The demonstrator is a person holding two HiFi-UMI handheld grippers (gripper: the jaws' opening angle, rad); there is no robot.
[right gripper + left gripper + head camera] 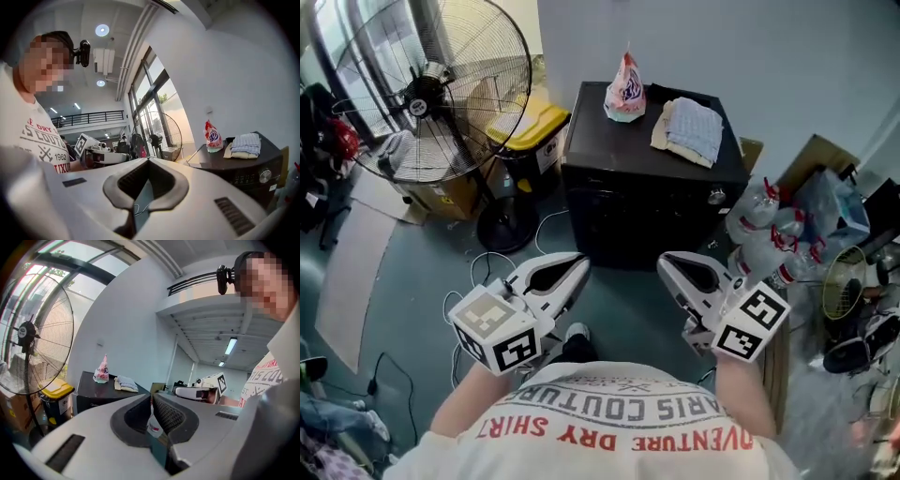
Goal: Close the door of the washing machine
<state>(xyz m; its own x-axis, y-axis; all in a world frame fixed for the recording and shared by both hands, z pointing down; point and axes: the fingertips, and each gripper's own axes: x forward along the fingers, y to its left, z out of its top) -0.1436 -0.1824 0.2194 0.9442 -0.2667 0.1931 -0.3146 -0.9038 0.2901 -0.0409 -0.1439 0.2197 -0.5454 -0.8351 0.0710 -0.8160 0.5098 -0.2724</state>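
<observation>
**Left gripper.** The fingers of the left gripper are closed tip to tip, with nothing held between them. A narrow slit below the tips shows only background. The marker cube sits at the rear of the gripper, close to the person's shirt.

**Right gripper.** The fingers of the right gripper are likewise closed and empty. Its marker cube faces up towards the head camera.

**Position.** Both grippers are held side by side in front of the person's chest, above the floor. They point towards the washing machine and neither touches it.

**Washing machine.** The black, box-shaped unit stands on the floor against the pale wall, directly ahead of the two grippers. Its front reads as one dark flat face. The outline of the door cannot be made out in any view. A round knob sits at the upper right corner of the front.

**On top of the machine.** A pink and white bag stands upright. A folded cloth lies just beside it, to its right in the head view.

**Surroundings.**
- A large pedestal fan stands to the left of the machine.
- A yellow-lidded bin sits between the fan and the machine.
- Plastic bottles are bunched on the floor at the machine's right side.
</observation>
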